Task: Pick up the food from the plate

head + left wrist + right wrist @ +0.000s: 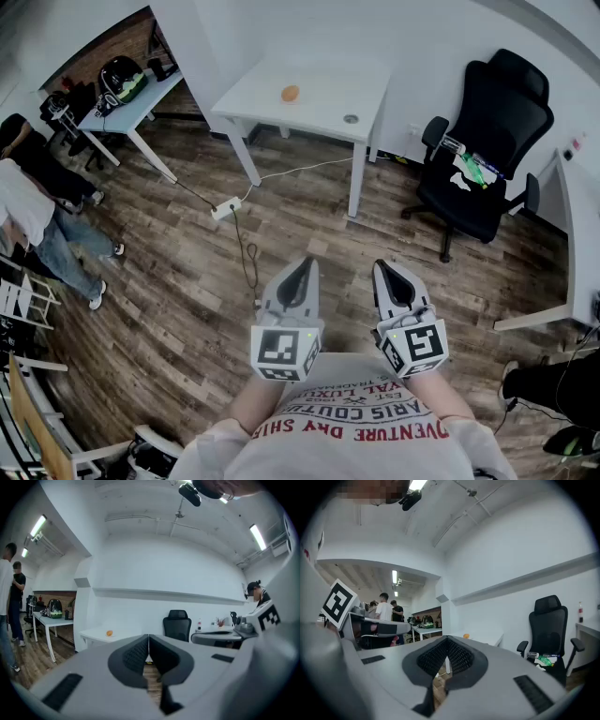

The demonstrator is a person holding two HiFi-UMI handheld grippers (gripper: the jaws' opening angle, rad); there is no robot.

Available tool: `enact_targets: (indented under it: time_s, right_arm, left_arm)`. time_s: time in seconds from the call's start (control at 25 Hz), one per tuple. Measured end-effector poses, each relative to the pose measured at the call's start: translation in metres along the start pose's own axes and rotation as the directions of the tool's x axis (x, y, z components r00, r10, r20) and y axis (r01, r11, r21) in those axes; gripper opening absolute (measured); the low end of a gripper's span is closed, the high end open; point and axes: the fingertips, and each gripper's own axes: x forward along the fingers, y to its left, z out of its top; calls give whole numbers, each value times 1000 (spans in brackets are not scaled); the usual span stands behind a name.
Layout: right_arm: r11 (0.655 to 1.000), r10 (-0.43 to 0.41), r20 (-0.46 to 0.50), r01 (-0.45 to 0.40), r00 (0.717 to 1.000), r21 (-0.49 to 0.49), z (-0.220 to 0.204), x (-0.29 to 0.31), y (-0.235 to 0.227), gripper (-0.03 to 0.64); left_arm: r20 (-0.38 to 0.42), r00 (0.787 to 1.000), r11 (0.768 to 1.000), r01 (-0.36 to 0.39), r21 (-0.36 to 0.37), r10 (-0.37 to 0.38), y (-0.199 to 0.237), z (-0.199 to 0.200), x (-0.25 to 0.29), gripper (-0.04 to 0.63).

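A small orange piece of food (290, 93) lies on a white table (319, 108) across the room; it also shows far off in the left gripper view as the food (109, 633) and in the right gripper view as the food (466, 636). I cannot make out a plate under it against the white top. Both grippers are held close to the person's chest, well short of the table, pointing level toward it. My left gripper (303, 267) (148, 638) is shut with nothing between its pads. My right gripper (388, 271) (447, 642) is shut and empty too.
A small grey round object (351, 118) sits on the same table. A black office chair (483, 150) stands to its right. A power strip (225, 208) with cables lies on the wood floor. People (37, 216) stand at the left by another desk (122, 103).
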Motion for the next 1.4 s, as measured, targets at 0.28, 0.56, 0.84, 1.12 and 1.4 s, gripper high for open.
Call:
enact_targets:
  time_s: [0.28, 0.56, 0.84, 1.12, 1.4]
  right_arm:
    - [1000, -5, 6, 5, 1000, 7, -2, 5, -7, 11]
    - [999, -20, 0, 20, 1000, 36, -6, 15, -12, 11]
    - [996, -39, -21, 40, 999, 75, -13, 43, -15, 11]
    - [997, -8, -71, 13, 997, 77, -21, 113, -2, 11]
    - [997, -13, -119, 22, 993, 71, -23, 211, 7, 11]
  left_arm:
    - [-11, 1000, 1000, -3, -1, 3, 1, -2, 9, 8]
    - [-19, 1000, 1000, -11, -7, 11, 10, -5, 15, 8]
    - [-44, 998, 999, -36, -40, 34, 37, -12, 25, 8]
    - [-86, 994, 994, -76, -80, 69, 102, -20, 53, 8]
    - [-100, 993, 989, -82, -123, 69, 192, -15, 106, 8]
